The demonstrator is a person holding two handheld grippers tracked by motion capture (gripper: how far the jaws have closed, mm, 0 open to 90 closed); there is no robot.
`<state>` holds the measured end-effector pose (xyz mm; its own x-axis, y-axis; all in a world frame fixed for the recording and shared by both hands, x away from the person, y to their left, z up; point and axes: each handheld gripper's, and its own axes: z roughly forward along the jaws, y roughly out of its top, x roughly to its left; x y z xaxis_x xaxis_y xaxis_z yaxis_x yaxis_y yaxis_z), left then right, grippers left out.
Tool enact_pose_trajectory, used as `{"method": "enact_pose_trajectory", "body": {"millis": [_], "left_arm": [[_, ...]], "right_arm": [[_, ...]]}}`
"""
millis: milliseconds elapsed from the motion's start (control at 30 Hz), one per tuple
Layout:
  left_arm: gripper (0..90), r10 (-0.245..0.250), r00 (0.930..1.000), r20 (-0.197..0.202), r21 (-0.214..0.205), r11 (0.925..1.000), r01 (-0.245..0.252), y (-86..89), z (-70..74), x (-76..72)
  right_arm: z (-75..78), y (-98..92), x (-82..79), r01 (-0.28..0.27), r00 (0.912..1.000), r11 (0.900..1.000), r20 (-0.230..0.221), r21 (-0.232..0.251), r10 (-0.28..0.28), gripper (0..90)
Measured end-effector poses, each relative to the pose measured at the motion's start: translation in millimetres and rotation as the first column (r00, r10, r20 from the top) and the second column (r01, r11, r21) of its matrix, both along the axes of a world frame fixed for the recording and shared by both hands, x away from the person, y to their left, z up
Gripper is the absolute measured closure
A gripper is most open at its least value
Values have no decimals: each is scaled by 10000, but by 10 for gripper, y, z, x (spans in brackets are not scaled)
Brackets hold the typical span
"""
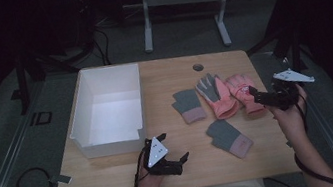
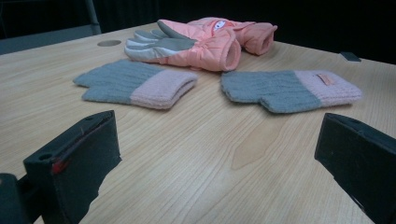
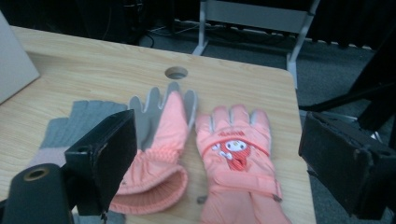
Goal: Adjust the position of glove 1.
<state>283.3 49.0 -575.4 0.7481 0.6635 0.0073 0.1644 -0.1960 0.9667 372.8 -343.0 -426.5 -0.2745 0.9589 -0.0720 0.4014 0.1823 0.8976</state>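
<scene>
We see two padded pink gloves (image 1: 229, 94) lying flat side by side on the wooden surface (image 1: 171, 72), one palm-up with grey palm, the other (image 3: 236, 154) showing a cartoon face, cuffs toward us

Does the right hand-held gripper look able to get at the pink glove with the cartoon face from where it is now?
Probably yes. The right hand-held gripper hangs right over the pink cartoon glove with its jaws wide open, and nothing lies between them. The other pink glove sits beside it, so a careless grab might catch both.

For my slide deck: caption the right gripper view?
Right gripper, jaws open, poised over two pink gloves on the wooden table.
</scene>
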Motion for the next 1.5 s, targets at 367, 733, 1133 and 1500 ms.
{"method": "enact_pose_trajectory", "body": {"millis": [367, 733, 1133, 1500], "left_arm": [[0, -15, 10000, -22, -15, 10000, 15, 3, 1, 1], [0, -68, 10000, -58, -16, 10000, 68, 2, 1, 4], [0, -101, 9999, -74, -17, 9999, 101, 4, 2, 4], [0, -128, 9999, -83, -14, 9999, 128, 2, 1, 6]], "right_arm": [[52, 293, 125, -680, 9977, 9977, 9, 75, 680, 141], [-22, 655, 243, -1496, 9883, 9884, -343, -266, 1487, 189], [-212, 1084, 388, -2839, 9553, 9588, -902, -135, 2816, 300], [-517, 1358, 577, -3160, 9371, 9486, -1621, -173, 3092, 388]]}}
